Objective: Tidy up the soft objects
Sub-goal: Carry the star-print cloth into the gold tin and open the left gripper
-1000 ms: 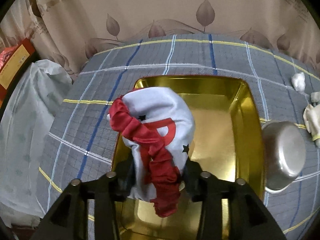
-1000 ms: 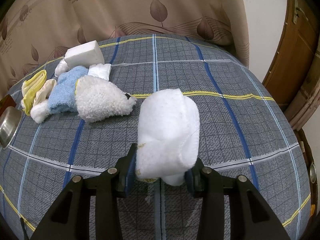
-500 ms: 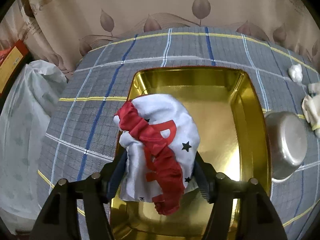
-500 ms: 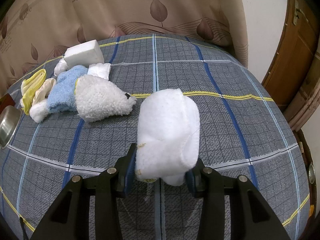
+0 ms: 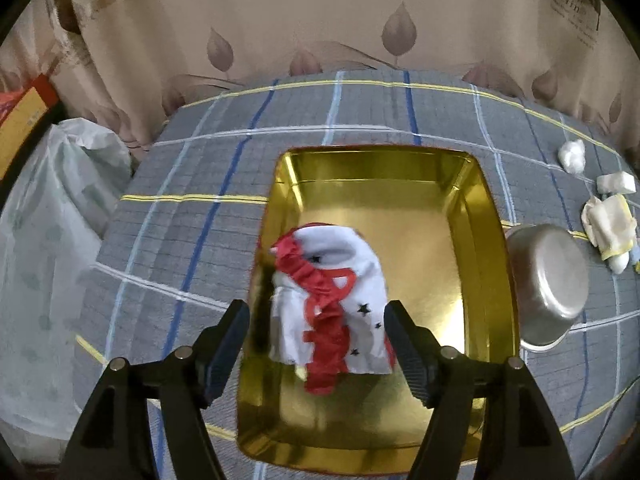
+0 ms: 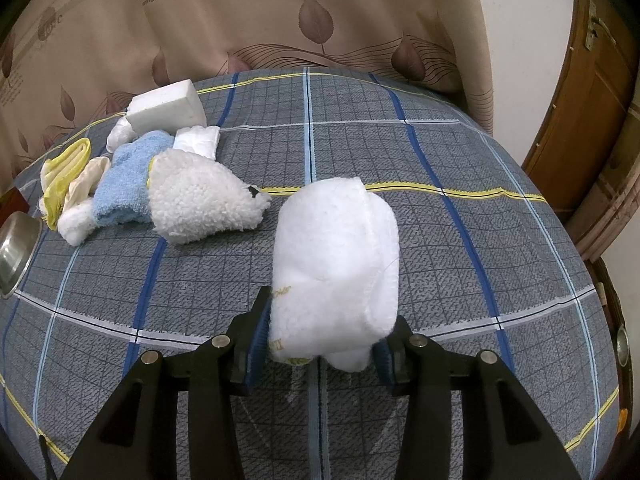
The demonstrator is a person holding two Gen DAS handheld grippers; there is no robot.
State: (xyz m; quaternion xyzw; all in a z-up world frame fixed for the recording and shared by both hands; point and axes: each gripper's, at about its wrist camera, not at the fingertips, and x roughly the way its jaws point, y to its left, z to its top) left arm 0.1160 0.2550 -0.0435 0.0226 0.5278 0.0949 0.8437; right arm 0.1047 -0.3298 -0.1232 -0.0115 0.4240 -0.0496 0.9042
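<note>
We are releasing: our left tool (image 5: 316,334) is opening, its pads clear of the red-and-white cloth (image 5: 332,308) at 9 o'clock in the gold tray (image 5: 486,216), while our right tool (image 6: 320,344) grips the white towel roll (image 6: 336,272), due there next.

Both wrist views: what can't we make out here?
- Left wrist: near end of the gold tray is hidden behind the left gripper, whose jaws are opening; the red-and-white cloth is motion-blurred.
- Left wrist: small white items at the right edge are too small to identify.
- Right wrist: the white towel hides the right gripper pads' contact.
- Right wrist: steel bowl cut off by the left edge.
</note>
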